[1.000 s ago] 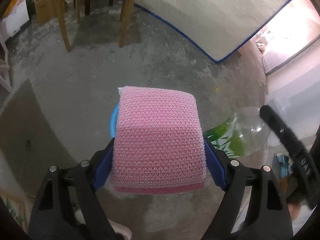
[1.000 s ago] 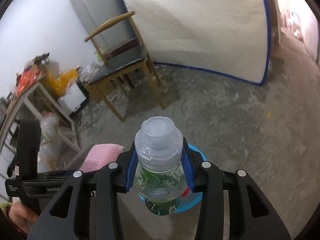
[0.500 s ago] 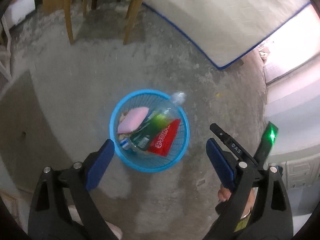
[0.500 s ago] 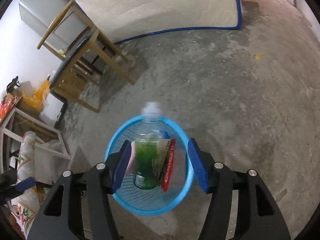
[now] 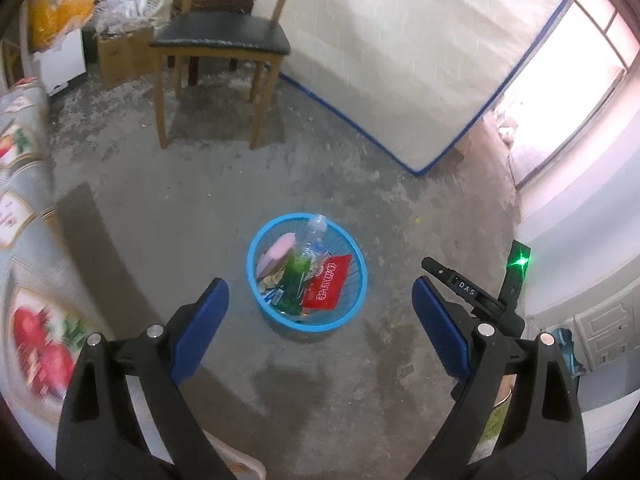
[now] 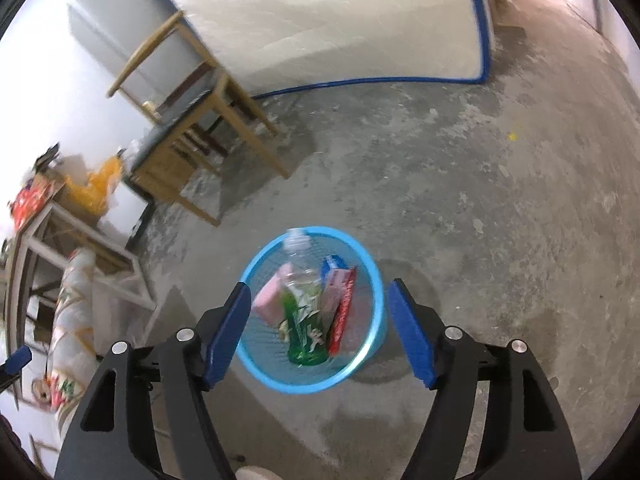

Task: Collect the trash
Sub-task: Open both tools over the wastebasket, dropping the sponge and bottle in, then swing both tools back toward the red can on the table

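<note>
A blue mesh basket [image 5: 256,276] [image 6: 376,292] stands on the concrete floor. In it lie a pink sponge [image 5: 274,254] [image 6: 272,298], a clear bottle with a green label [image 5: 300,268] [image 6: 304,316], a red packet [image 5: 328,284] [image 6: 344,312] and other scraps. My left gripper [image 5: 320,312] is open and empty, above and in front of the basket. My right gripper [image 6: 320,328] is open and empty, right above the basket. The right gripper's body shows at the right edge of the left wrist view [image 5: 476,300].
A wooden chair with a black seat [image 5: 220,40] [image 6: 192,136] stands behind the basket. A mattress with blue trim [image 5: 400,60] leans on the wall. A table with a fruit-print cloth [image 5: 24,240] is at left. Boxes and bags [image 5: 120,28] sit in the far-left corner.
One second ago the left gripper held the pink sponge and the right held the bottle. Both opened; sponge and bottle now lie in the basket. Both grippers have risen away from it.
</note>
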A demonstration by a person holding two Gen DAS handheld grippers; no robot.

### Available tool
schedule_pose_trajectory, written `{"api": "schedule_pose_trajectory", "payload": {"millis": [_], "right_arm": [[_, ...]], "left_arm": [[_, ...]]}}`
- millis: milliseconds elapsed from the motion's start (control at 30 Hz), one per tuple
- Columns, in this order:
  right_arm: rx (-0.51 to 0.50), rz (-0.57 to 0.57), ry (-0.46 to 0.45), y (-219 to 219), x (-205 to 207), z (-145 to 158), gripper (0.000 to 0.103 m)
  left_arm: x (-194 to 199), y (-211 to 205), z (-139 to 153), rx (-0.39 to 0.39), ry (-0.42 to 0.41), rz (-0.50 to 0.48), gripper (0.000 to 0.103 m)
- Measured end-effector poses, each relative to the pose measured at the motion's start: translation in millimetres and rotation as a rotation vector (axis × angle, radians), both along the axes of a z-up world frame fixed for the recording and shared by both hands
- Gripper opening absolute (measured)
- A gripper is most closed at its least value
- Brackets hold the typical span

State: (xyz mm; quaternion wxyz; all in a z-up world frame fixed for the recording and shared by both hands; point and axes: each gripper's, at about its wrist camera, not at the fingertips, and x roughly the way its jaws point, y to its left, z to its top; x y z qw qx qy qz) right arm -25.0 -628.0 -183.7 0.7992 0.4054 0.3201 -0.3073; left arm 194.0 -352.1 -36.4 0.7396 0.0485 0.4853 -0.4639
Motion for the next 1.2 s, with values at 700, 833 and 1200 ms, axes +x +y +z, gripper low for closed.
{"api": "schedule_pose_trajectory", "payload": {"millis": [700,833,1200], "right_arm": [[-0.219,0.859,-0.248,260.0,195.5,200.9,0.077],[-0.152,1.031,-0.263,330.2,243.6,210.0,0.077],[-0.207,1.297,-0.152,489.3,365.2,198.8,0.083]], "left_arm": [[13.8,389.1,31.6,-0.091,-0.157,0.684,0.089],[10.9,432.9,27.3,-0.114,-0.162,0.765,0.089],[-0.6,492.0,6.0,-0.139,-0.182,0.826,0.089]]}}
